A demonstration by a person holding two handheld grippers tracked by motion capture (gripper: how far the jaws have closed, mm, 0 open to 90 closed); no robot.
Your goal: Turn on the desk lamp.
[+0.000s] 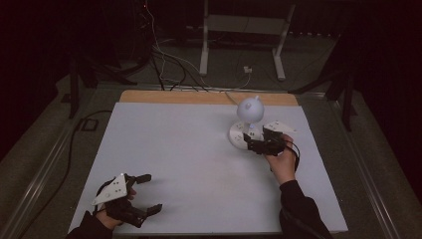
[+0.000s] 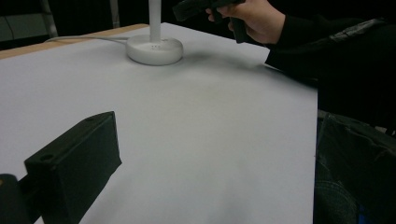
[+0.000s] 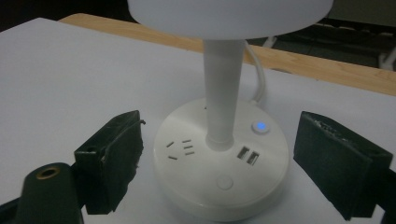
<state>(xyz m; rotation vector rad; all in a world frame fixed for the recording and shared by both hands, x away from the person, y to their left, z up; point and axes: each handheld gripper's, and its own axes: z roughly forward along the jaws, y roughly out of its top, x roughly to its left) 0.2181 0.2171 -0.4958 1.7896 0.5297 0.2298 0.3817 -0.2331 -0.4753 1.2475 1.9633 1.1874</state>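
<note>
Left gripper idles spread and empty at the counter's near-left corner; right gripper, fingers wide, flanks the lamp base, ungrasped.

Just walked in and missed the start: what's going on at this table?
A person holds a gripper in each hand. The right gripper is open at a white desk lamp, its fingers either side of the round base, not touching. A blue light glows on the base. The left gripper rests open near the table's front edge.
</note>
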